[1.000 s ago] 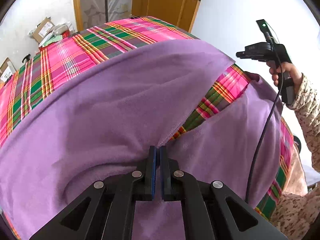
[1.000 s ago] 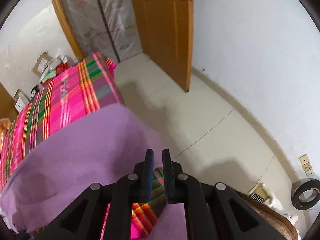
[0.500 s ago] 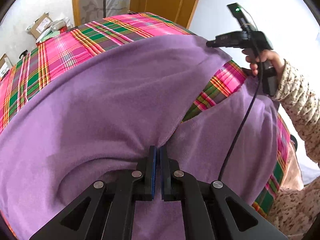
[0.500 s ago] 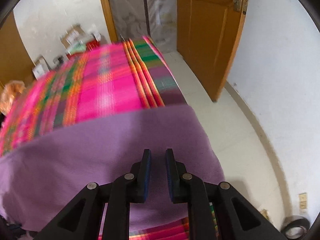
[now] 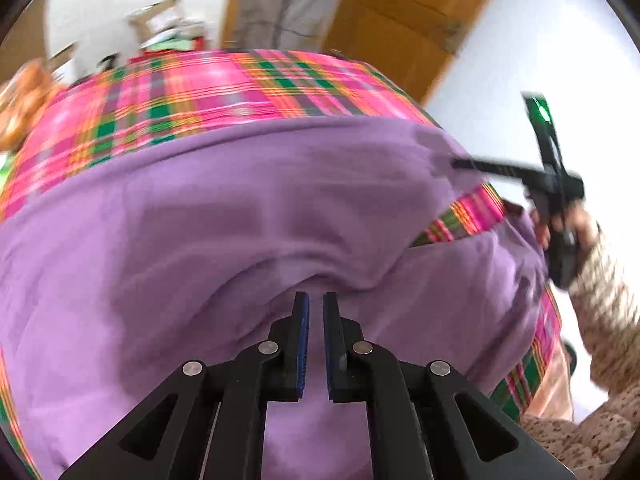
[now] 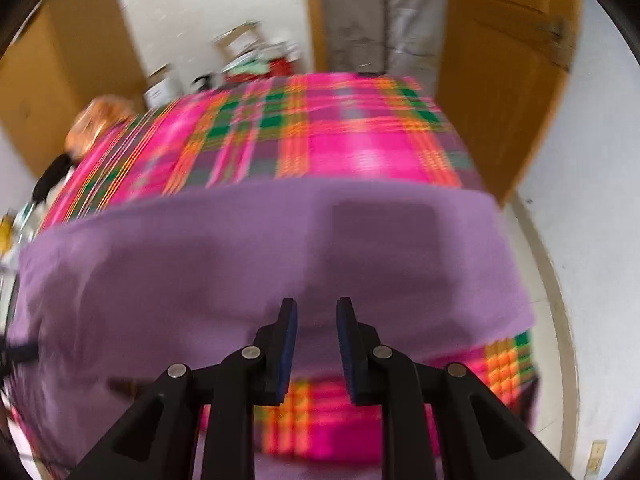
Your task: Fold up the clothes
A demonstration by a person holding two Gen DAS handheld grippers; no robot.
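Observation:
A large purple garment (image 5: 240, 208) lies spread over a bed with a pink, green and orange plaid sheet (image 5: 200, 92). My left gripper (image 5: 316, 300) sits low over it, jaws a narrow gap apart, with a curved crease just ahead of the tips. A strip of plaid shows between two purple layers at right. The right gripper (image 5: 460, 165), held by a hand (image 5: 576, 224), reaches the garment's far right corner. In the right wrist view the right gripper (image 6: 316, 308) stands open above the garment (image 6: 240, 248), nothing between its pads. Both views are blurred.
The plaid sheet (image 6: 340, 140) runs on beyond the garment. A wooden door (image 6: 500, 80) stands at the right, with pale floor (image 6: 540, 260) beside the bed. Cardboard boxes (image 6: 240, 44) sit against the far wall. An orange bag (image 6: 100, 120) lies at the bed's far left.
The right gripper swung from the floor side over the bed and its jaws widened. The left gripper's jaws parted a little, and the garment's edge it pinched now lies in front of it.

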